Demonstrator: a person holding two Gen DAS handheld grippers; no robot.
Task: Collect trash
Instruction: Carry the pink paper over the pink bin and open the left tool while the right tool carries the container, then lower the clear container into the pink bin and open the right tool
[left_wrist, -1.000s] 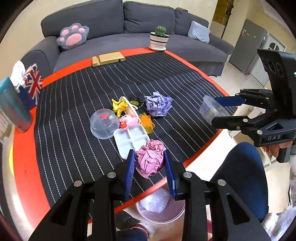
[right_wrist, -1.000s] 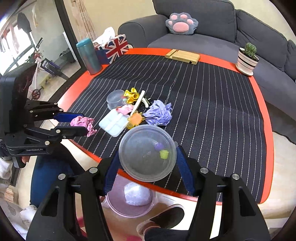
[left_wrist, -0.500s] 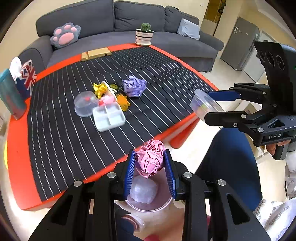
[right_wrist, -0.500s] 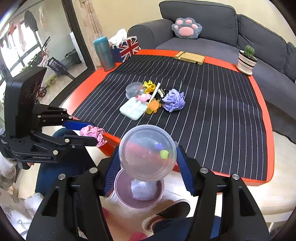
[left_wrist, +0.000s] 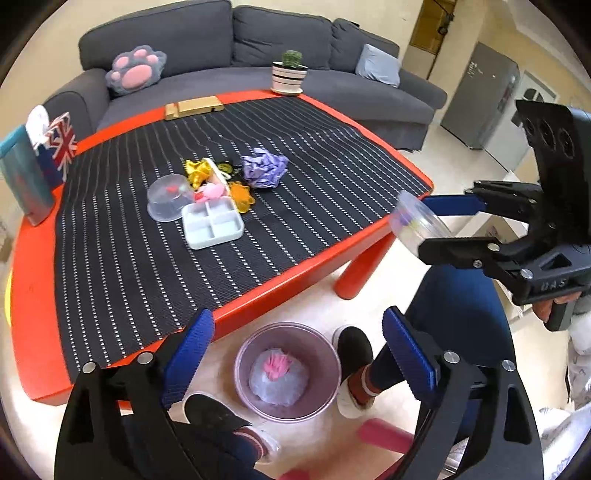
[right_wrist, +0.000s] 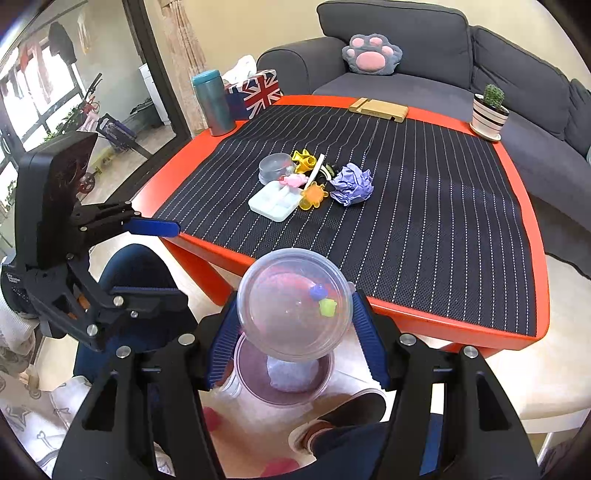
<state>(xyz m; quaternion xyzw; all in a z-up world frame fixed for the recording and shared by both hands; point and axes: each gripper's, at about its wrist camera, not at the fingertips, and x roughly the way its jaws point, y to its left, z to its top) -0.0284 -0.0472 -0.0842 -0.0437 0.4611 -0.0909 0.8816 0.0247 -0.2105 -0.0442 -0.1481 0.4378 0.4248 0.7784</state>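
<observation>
My left gripper (left_wrist: 295, 350) is open and empty above a pink bin (left_wrist: 288, 371) on the floor. The pink paper ball (left_wrist: 276, 365) lies inside the bin on a white crumpled wad. My right gripper (right_wrist: 293, 325) is shut on a clear plastic cup (right_wrist: 293, 304) with small coloured bits inside, held over the bin (right_wrist: 282, 376). It also shows in the left wrist view (left_wrist: 417, 225). A purple paper ball (left_wrist: 264, 168) lies on the striped mat (left_wrist: 332, 177) of the red table (left_wrist: 29, 295).
On the mat are a white divided tray (left_wrist: 212, 223), a clear domed cup (left_wrist: 168, 197), and yellow, pink and orange toys (left_wrist: 221, 182). A flask (right_wrist: 214, 103), flag box (right_wrist: 256, 90), wooden block (right_wrist: 378, 109) and cactus pot (right_wrist: 489, 112) stand at the edges. My shoes (left_wrist: 354, 365) flank the bin.
My left gripper has opened and the pink paper ball has dropped into the bin. Both grippers have pulled back from the table, and the right one still holds the clear cup.
</observation>
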